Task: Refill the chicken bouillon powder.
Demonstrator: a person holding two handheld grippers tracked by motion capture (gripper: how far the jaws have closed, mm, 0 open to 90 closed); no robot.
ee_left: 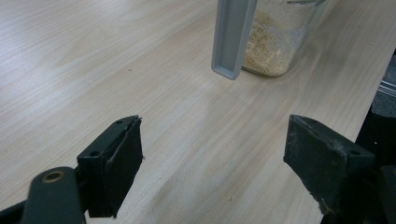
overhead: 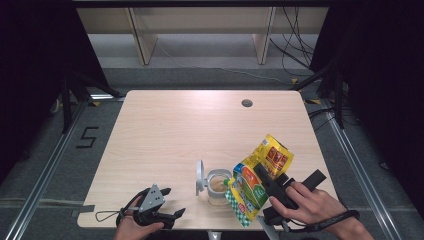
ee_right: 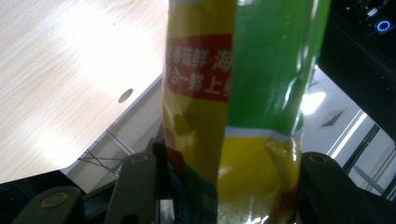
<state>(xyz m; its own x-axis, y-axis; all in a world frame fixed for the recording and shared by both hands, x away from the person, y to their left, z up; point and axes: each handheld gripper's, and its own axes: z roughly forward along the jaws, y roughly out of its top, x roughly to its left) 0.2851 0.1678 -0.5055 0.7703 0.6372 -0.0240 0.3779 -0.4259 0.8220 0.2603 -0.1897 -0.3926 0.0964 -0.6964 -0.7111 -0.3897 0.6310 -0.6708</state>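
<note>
Lab or test cell, not a home or kitchen. Single light-wood table (overhead: 165, 130) with a cable hole (overhead: 247, 103) sits on grey carpet floor (overhead: 40, 170), boxed in by black curtains (overhead: 30, 60) on both sides. Metal rails (overhead: 47, 165) run along the floor left and right of the table. Number 5 (overhead: 88, 137) is taped on the carpet. Loose cables (overhead: 292, 45) trail across the floor at the back, beside bare wooden shelf frames (overhead: 145, 40).
</note>
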